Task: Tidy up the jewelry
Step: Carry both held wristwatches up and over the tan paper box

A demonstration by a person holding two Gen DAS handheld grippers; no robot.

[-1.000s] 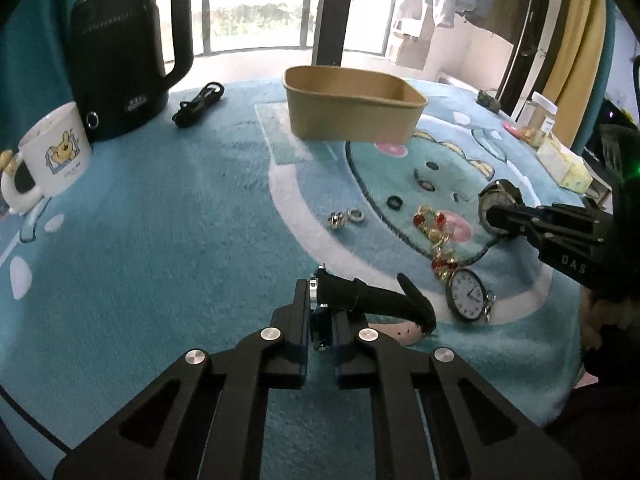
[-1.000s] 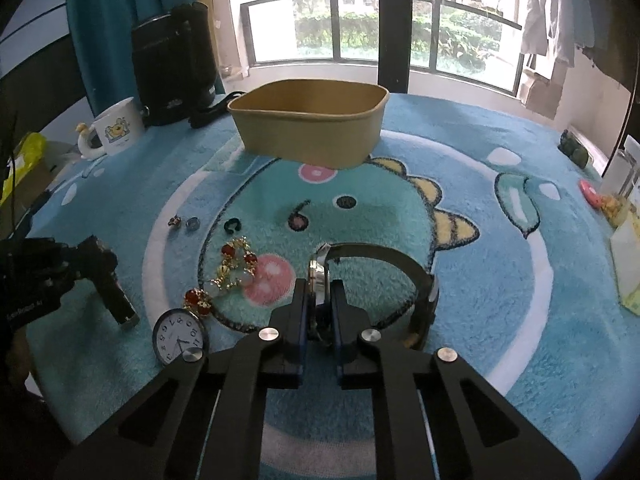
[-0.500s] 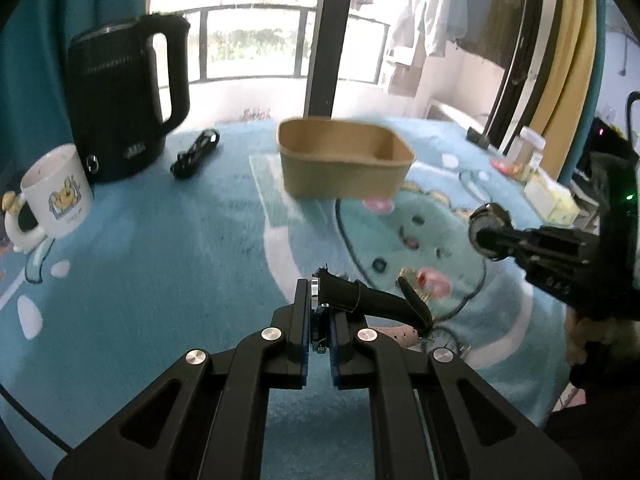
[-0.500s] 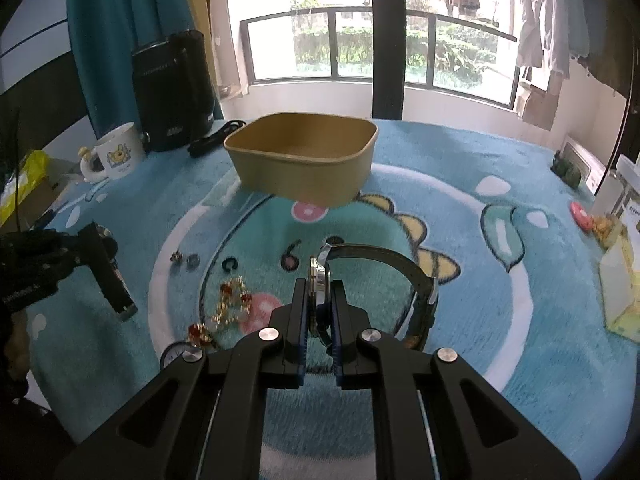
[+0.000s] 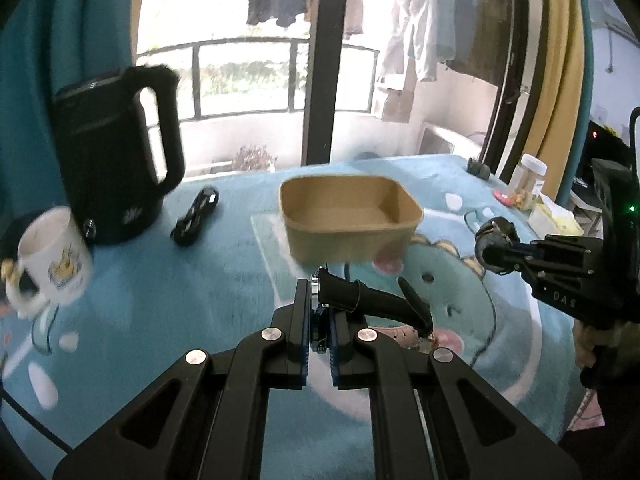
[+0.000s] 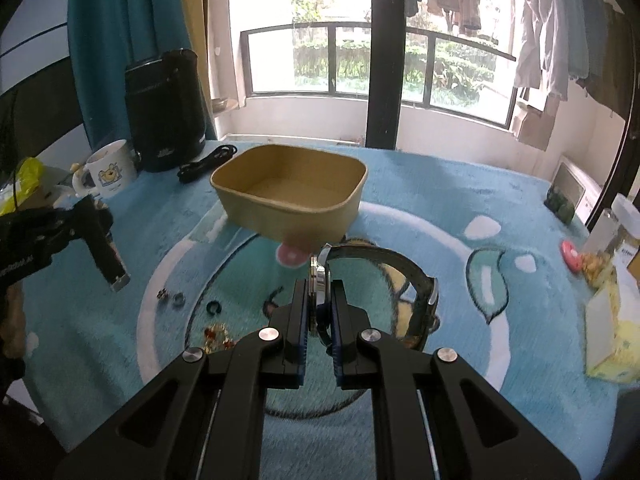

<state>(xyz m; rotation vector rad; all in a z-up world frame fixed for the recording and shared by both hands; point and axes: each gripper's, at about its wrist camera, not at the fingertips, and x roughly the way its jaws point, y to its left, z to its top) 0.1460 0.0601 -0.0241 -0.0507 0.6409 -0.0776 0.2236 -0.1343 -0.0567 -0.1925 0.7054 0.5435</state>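
My left gripper [image 5: 320, 300] is shut on a watch with a black strap [image 5: 376, 304] that curls off to the right, held above the blue rug. My right gripper [image 6: 320, 300] is shut on a second watch, steel-cased with a dark looped strap [image 6: 400, 264]. The open brown paper box [image 6: 288, 192] stands empty just beyond both grippers. Lower left in the right wrist view, two small rings [image 6: 176, 300], a black ring [image 6: 214, 308] and a red bead bracelet [image 6: 216, 336] lie on the rug. The left gripper [image 6: 90, 216] shows there too, its strap hanging down.
A black kettle [image 5: 112, 160], a white mug [image 5: 52, 260] and a black cable [image 5: 196, 216] sit at the far left. At the right edge stand a jar [image 6: 620, 224] and a yellow packet [image 6: 612, 328]. Windows and hanging clothes lie beyond.
Both grippers have risen with their watches and tilted up toward the box. The jewelry on the rug has slid low in view, and the pocket watch is out of sight.
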